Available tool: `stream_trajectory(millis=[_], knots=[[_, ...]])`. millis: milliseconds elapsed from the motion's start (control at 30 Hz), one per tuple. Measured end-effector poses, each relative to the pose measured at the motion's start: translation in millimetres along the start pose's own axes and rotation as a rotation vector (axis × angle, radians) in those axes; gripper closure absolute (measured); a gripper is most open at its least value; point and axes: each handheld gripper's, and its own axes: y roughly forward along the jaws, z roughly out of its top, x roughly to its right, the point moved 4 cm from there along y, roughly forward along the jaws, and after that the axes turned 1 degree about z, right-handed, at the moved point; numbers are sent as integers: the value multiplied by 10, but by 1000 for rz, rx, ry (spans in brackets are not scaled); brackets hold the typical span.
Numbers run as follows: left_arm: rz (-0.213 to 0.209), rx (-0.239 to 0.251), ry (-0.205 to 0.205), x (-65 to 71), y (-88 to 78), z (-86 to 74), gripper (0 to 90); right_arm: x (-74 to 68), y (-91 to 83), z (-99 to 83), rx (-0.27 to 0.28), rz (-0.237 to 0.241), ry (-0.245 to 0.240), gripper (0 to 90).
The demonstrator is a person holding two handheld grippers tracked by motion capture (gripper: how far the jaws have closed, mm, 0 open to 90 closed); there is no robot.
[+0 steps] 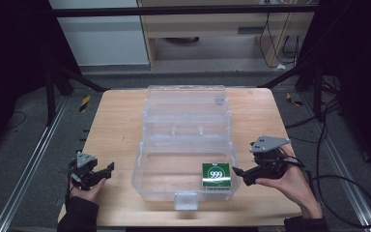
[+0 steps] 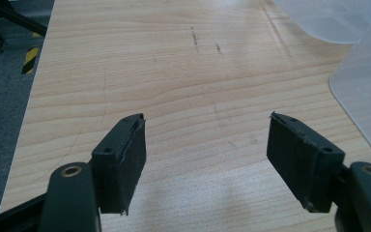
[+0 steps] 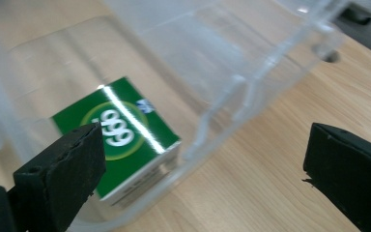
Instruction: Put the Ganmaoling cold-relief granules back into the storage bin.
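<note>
Right gripper point(image 1: 237, 172) hangs just outside the clear plastic box's point(image 1: 140, 159) right wall, jaws spread wide with nothing between them. Left gripper point(image 1: 107, 169) sits well off to the other side, jaws apart too, over the bare table point(image 1: 116, 121). Inside the box, flat on its floor in the near right corner, lies the green carton point(image 1: 216, 175). It looks light, stiff and boxy with a glossy, probably slick face, so pinching across two opposite side walls seems best.
</note>
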Motion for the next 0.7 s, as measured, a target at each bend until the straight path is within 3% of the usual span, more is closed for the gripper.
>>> stream_trajectory(millis=[167, 400, 633, 700], knots=[[-2, 1, 0, -1, -1, 1, 294, 154, -3, -202, 77, -106, 134, 23], [0, 6, 0, 3, -8, 2, 292, 317, -11, -413, 170, -221, 234, 26], [1, 2, 6, 0, 8, -7, 287, 465, 103, -748, 163, -302, 310, 22], [0, 0, 6, -4, 16, -11, 285, 529, 150, -848, 158, -320, 354, 19]])
